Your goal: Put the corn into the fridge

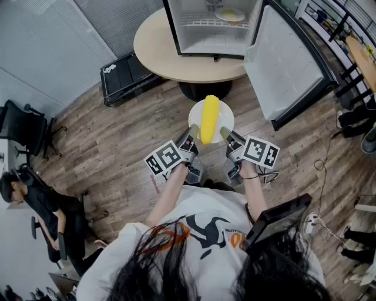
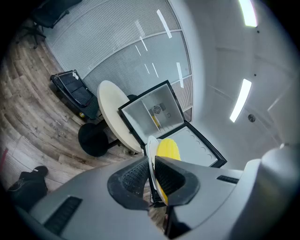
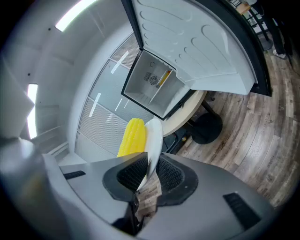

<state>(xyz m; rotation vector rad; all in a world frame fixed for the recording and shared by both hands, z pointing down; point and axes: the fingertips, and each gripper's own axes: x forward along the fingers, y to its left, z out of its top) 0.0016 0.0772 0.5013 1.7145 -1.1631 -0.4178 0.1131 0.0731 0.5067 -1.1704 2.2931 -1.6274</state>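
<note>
Your left gripper [image 1: 190, 136]: jaws clamped on left rim of white plate [image 1: 227, 119]. Your right gripper [image 1: 227, 136]: jaws clamped on right rim. Corn [image 1: 209, 119] lies lengthwise on plate, centre of frame, above wood floor [image 1: 117, 141]. Fridge [image 1: 212, 35] at top centre on round table [image 1: 154, 50], door [image 1: 285, 64] open toward upper right, apart from plate.

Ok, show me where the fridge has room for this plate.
The fridge's lower compartment, under the wire shelf, looks bare. The shelf's left part is free; its right holds a small dish with something yellow. The round table is bare left of the fridge. The left gripper and right gripper are shut on the white plate under the corn.
</note>
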